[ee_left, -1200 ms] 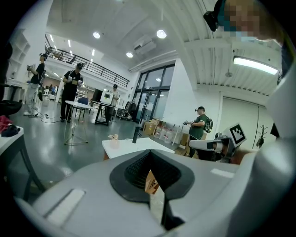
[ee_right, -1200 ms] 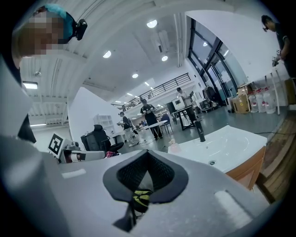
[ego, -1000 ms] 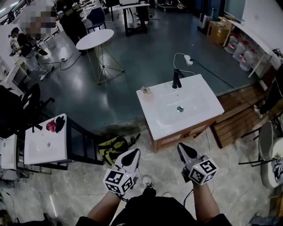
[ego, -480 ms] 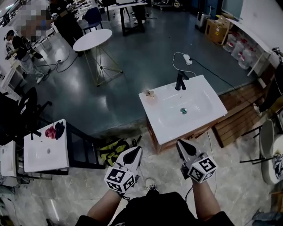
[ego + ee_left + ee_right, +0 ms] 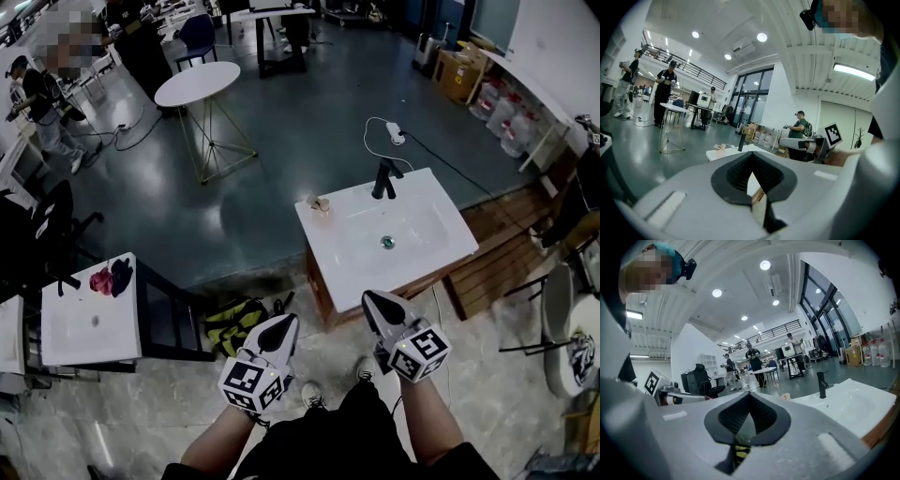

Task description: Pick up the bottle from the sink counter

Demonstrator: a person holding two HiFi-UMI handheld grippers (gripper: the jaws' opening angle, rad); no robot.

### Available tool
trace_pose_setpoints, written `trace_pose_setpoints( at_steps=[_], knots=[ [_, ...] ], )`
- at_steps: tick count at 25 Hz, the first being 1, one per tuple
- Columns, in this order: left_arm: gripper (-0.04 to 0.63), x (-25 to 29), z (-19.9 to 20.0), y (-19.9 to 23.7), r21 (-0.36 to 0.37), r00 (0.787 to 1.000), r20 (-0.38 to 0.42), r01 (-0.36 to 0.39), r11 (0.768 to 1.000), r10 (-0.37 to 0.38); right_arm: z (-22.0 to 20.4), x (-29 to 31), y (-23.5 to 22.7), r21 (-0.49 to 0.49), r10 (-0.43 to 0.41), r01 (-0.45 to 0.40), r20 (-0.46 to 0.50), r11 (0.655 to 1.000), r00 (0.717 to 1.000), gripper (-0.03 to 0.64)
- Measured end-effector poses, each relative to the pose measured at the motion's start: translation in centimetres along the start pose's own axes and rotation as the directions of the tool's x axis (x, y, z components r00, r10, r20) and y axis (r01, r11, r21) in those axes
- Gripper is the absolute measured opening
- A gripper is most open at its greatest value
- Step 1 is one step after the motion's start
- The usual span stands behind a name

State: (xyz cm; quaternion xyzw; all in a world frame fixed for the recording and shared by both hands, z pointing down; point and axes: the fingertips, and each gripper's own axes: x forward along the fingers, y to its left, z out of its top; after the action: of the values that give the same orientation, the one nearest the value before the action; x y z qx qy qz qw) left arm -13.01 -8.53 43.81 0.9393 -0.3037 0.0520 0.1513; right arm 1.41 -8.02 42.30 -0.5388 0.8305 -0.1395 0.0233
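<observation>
The open grey floor (image 5: 281, 122) leaves wide room at 12 o'clock. The person stands at the 6 o'clock side of the white sink bench (image 5: 427, 251), so the approach is over its front edge. A wooden pallet (image 5: 497, 253) crowds its 3 o'clock side, and a backpack (image 5: 234, 319) lies at 8 o'clock, narrowing the footing there. The left tool (image 5: 284, 325) and right tool (image 5: 372, 302) point forward, both closed on nothing, probably a carrying pose. They are well apart from the bottle. A black faucet (image 5: 382, 178) stands at the back edge. The bottle (image 5: 320, 203), small and tan, sits at the bench's 11 o'clock corner near both edges, where a nudge could push it off.
</observation>
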Motion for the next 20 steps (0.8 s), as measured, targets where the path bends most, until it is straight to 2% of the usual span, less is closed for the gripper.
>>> trace_pose_setpoints(
  at_steps=[10, 20],
  knots=[
    [0.003, 0.6, 1.1, 1.5, -0.015, 0.997, 0.051, -0.056, 0.998, 0.056, 0.8, 4.4, -1.0, -0.019, 0.101, -0.101, -0.015, 0.995, 0.995, 0.002],
    [0.003, 5.9, 2.8, 1.2, -0.016, 0.994, 0.091, -0.061, 0.998, 0.063, 1.4, 9.2, -5.7, -0.043, 0.182, -0.184, -0.053, 0.982, 0.982, 0.002]
  ],
)
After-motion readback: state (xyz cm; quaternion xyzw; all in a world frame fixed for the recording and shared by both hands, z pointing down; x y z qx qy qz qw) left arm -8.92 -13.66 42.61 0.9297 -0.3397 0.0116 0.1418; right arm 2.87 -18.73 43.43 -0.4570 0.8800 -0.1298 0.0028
